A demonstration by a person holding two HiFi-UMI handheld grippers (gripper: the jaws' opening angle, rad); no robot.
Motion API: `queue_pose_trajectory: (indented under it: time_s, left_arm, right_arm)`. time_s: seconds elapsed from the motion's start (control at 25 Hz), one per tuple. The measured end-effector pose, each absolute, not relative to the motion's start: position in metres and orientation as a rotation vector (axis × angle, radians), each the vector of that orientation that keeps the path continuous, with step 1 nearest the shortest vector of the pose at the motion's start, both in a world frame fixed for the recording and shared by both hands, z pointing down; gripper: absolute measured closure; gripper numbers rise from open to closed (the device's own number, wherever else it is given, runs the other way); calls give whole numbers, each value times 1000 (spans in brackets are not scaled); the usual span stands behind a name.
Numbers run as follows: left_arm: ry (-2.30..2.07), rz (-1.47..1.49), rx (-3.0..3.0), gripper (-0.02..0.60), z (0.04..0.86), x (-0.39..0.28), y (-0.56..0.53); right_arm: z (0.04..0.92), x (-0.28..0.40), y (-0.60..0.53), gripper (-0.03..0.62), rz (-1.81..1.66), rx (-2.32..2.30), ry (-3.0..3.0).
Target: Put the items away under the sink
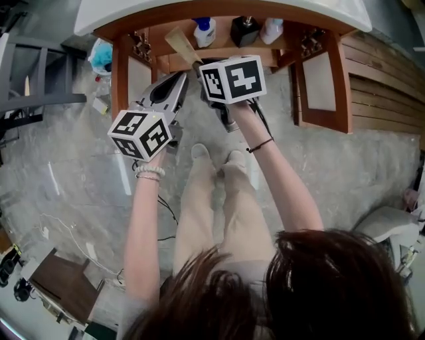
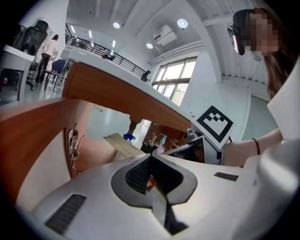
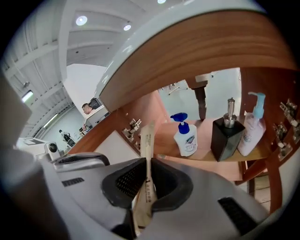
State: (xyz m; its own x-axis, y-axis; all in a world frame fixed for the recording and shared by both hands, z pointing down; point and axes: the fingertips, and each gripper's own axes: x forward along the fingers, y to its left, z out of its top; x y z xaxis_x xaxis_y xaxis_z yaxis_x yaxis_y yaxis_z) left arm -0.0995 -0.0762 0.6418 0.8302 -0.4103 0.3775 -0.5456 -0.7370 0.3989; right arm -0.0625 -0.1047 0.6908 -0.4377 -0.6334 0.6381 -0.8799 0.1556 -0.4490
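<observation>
The cabinet under the sink stands open, and its wooden shelf (image 1: 174, 62) carries a white bottle with a blue pump (image 1: 204, 32) (image 3: 185, 138), a black dispenser (image 1: 244, 30) (image 3: 227, 138) and a white pump bottle (image 1: 271, 29) (image 3: 250, 132). My right gripper (image 3: 147, 161) is shut on a flat beige paper packet (image 3: 147, 137) (image 1: 180, 44) that points at the shelf's left end. My left gripper (image 1: 182, 75) (image 2: 151, 157) hangs just left of it in front of the opening, shut, with nothing in it. The packet (image 2: 120, 144) also shows in the left gripper view.
Both cabinet doors swing outward: the left door (image 1: 120, 73) and the right door (image 1: 324, 83). A white countertop (image 1: 133, 10) overhangs the cabinet. A grey chair (image 1: 33, 89) and a blue bundle (image 1: 103, 56) are at the left; slatted wood (image 1: 385, 83) is at the right. The person's feet (image 1: 200, 152) are below the grippers.
</observation>
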Motion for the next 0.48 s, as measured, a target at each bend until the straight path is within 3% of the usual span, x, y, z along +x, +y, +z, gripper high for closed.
queue_pose_trajectory:
  time_s: [0.48]
  left_arm:
    - [-835, 302, 2523, 580, 682, -110, -101]
  right_arm:
    - [731, -70, -163, 548, 1116, 1549, -2167]
